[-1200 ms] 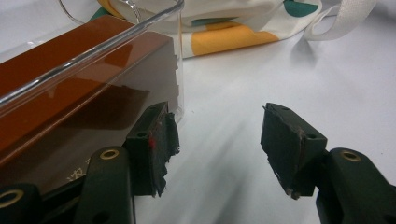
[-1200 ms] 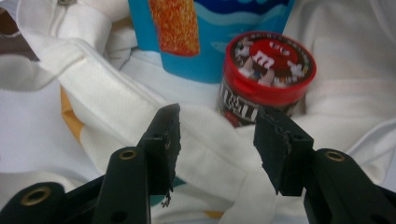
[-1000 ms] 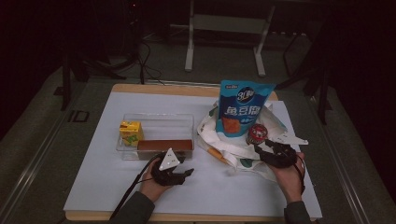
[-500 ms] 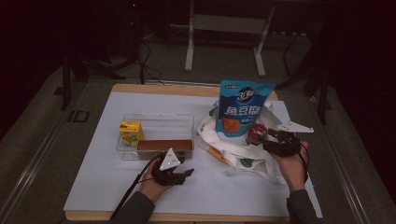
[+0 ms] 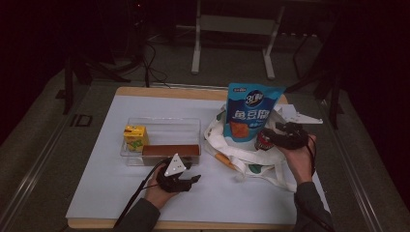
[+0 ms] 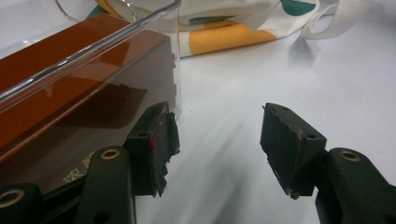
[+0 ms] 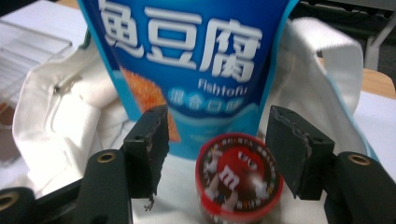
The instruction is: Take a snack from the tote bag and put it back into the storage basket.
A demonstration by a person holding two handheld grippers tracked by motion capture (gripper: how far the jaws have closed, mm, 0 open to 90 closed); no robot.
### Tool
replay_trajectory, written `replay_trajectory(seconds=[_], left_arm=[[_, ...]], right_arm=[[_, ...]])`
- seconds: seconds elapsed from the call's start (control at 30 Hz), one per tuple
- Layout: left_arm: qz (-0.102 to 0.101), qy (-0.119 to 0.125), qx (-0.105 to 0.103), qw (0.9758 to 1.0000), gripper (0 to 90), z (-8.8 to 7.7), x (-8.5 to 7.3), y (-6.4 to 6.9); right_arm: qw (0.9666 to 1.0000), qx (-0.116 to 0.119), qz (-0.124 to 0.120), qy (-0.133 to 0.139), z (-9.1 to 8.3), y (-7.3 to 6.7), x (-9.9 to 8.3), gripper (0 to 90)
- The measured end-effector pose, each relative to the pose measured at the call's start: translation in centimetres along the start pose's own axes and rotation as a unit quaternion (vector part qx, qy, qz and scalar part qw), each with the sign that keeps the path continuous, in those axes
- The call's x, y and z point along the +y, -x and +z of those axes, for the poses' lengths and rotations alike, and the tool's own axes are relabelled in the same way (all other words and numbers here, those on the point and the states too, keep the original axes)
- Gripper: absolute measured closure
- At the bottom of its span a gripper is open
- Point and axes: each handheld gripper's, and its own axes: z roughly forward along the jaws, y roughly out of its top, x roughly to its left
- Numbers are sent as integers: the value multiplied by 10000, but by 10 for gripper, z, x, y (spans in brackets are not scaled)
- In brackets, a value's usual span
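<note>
Our right claw (image 7: 212, 154) stands spread, its jaws just having opened; the red M&M's tub (image 7: 239, 179) sits between them, unpinched, before the blue fish tofu pouch (image 7: 196, 60). Our left claw (image 6: 217, 144) is spread beside the clear box (image 6: 93, 51).

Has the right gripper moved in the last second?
Yes. The right gripper rose from the table's near right edge up beside the blue pouch, jaws opening, red tub between them.

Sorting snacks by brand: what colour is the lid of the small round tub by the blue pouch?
Red, on the small round candy tub; clearest in the right gripper view.
</note>
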Motion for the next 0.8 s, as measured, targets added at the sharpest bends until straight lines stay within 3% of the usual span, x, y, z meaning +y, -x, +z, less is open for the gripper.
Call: replay_trajectory(seconds=[0.4, 0.8], left_arm=[[56, -47, 1, 10000, 430, 1, 0, 1], [38, -65, -12, 10000, 429, 1, 1, 0]], right_arm=[[9999, 4, 131, -80, 21, 11, 25, 379], [9992, 211, 326, 29, 40, 20, 41, 296]])
